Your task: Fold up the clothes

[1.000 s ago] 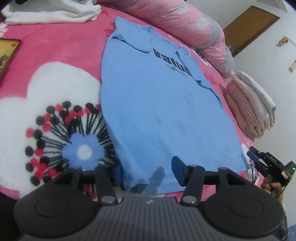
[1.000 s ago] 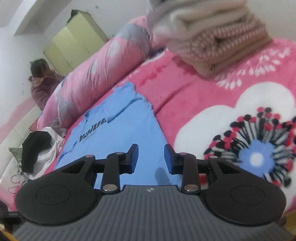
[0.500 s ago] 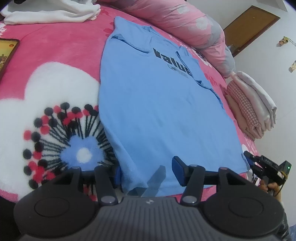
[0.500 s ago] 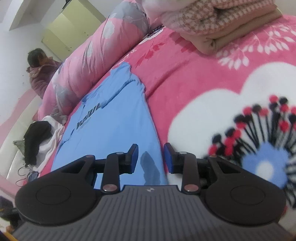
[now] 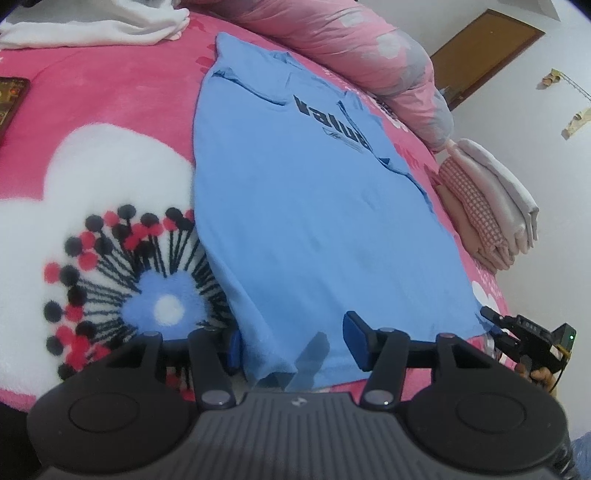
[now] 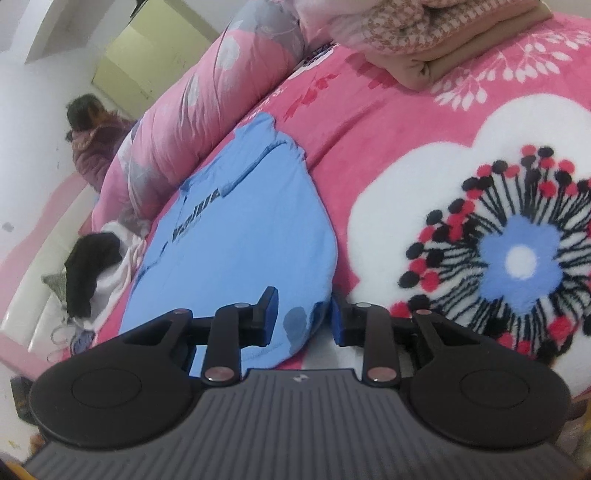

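Observation:
A light blue T-shirt (image 5: 306, 206) with dark lettering lies flat, front up, on the pink flowered blanket (image 5: 110, 110). My left gripper (image 5: 293, 345) stands low over the hem's near left corner. Its jaws are closing slightly, with the cloth edge between them and the pads off it. My right gripper (image 6: 303, 317) is at the hem's right corner of the T-shirt (image 6: 240, 243). Its jaws are closing with the corner between them, and the pads are not pressing on it. The right gripper (image 5: 524, 332) also shows in the left wrist view, at the lower right beside a hand.
A stack of folded clothes (image 5: 491, 206) sits at the bed's right side. A rolled pink duvet (image 5: 351, 48) lies along the far edge. White garments (image 5: 92, 22) lie at the far left, with a dark flat device (image 5: 11, 99) nearby. A person (image 6: 92, 136) sits beyond the bed.
The right gripper sank and tilted toward the shirt's hem corner, which now lies between its fingers. The left gripper stayed over the other corner.

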Demonstrator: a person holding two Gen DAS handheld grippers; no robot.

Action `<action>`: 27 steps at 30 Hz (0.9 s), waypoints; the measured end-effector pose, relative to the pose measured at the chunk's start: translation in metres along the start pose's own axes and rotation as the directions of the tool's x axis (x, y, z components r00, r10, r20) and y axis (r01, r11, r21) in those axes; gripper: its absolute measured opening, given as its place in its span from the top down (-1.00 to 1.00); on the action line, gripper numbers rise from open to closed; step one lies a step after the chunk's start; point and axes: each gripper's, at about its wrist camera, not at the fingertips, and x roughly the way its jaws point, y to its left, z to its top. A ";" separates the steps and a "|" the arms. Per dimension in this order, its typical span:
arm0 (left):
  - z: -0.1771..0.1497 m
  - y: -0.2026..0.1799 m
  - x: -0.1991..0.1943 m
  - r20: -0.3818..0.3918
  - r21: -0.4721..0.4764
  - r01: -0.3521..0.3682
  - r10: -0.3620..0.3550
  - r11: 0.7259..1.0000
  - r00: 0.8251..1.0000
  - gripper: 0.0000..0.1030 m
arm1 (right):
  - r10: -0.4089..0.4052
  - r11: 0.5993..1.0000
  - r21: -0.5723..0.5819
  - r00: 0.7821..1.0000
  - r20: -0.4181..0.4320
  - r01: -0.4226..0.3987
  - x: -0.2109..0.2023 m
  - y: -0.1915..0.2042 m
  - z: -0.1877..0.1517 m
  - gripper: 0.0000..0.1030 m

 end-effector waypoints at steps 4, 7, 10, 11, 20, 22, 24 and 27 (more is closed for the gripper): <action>-0.001 0.003 -0.003 -0.004 -0.004 0.022 -0.022 1.000 1.000 -0.03 | 0.023 0.998 0.064 0.998 0.053 -0.026 -0.004 -0.005 -0.006 0.70; 0.001 0.008 -0.005 -0.012 -0.026 0.060 -0.060 0.998 0.998 -0.02 | 0.036 0.996 0.073 0.997 0.073 -0.042 -0.006 -0.005 -0.010 0.74; 0.000 0.009 -0.005 -0.019 -0.027 0.077 -0.077 0.997 0.997 -0.01 | 0.034 0.996 0.083 0.996 0.077 -0.040 -0.001 -0.005 -0.012 0.74; 0.000 0.009 -0.004 -0.021 -0.024 0.075 -0.076 0.997 0.997 -0.01 | 0.030 0.996 0.086 0.997 0.077 -0.037 0.003 -0.004 -0.011 0.74; -0.002 0.007 0.003 -0.010 -0.033 0.053 -0.053 0.998 0.999 -0.01 | -0.015 0.998 0.066 0.996 0.089 0.009 0.023 0.004 -0.013 0.79; -0.001 0.008 0.003 -0.008 -0.037 0.053 -0.053 0.998 0.999 -0.01 | -0.009 0.998 0.061 0.995 0.099 0.003 0.022 0.002 -0.015 0.79; -0.001 0.007 0.003 -0.006 -0.038 0.051 -0.051 0.998 0.999 -0.01 | -0.008 0.998 0.055 0.995 0.104 0.002 0.022 0.002 -0.016 0.79; -0.002 0.006 0.004 -0.005 -0.036 0.047 -0.047 0.998 0.999 -0.04 | -0.019 0.999 0.048 0.994 0.104 0.014 0.022 0.004 -0.016 0.79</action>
